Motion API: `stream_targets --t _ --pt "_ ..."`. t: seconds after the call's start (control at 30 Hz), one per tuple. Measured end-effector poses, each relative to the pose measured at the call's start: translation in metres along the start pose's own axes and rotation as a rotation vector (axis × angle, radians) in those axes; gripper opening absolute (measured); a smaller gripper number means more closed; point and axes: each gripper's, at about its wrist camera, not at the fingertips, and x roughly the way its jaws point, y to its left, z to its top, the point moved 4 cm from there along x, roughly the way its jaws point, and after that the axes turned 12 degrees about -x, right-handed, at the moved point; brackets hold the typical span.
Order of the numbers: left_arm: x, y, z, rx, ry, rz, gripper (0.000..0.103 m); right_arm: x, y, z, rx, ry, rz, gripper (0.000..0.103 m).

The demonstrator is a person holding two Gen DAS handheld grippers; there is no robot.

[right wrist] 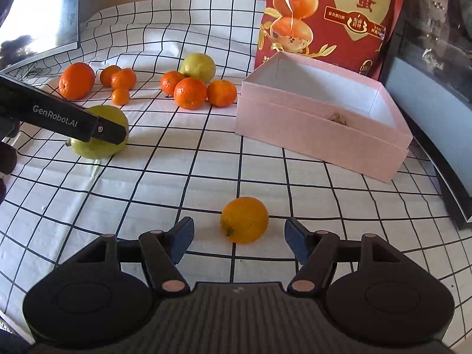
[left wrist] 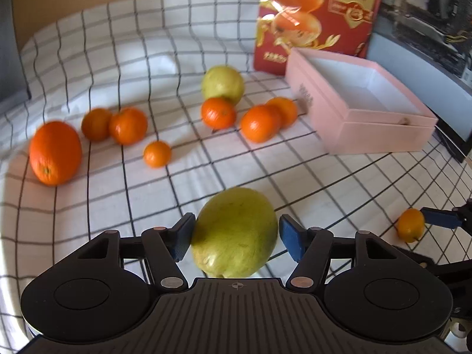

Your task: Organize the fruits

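Note:
My left gripper (left wrist: 235,237) is closed around a green-yellow pear (left wrist: 236,233), its blue pads touching both sides; the pear also shows in the right wrist view (right wrist: 110,116), partly behind the left gripper's arm. My right gripper (right wrist: 237,239) is open, with a small yellow-orange citrus (right wrist: 244,219) on the cloth between its fingers, untouched; the citrus also shows in the left wrist view (left wrist: 410,225). A second pear (left wrist: 222,84) and several oranges (left wrist: 218,112) lie farther back. An open pink box (left wrist: 368,118) stands at the right.
A checked cloth (right wrist: 177,183) covers the table. A large orange (left wrist: 55,152) lies at the far left. A red printed bag (right wrist: 333,20) stands behind the pink box (right wrist: 321,129). A dark screen (left wrist: 427,47) is at the right edge.

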Motion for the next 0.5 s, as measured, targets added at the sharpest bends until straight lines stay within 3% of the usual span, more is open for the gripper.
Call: stream_targets --t 0.27,0.5 --pt "0.004 0.016 0.0 -0.09 -0.01 -0.057 0.067 0.006 -0.015 -0.001 0.078 -0.004 0.016 0.064" --pt "0.008 0.011 -0.006 -0.071 0.018 -0.086 0.068 0.007 -0.017 0.003 0.053 -0.007 0.031 0.033"
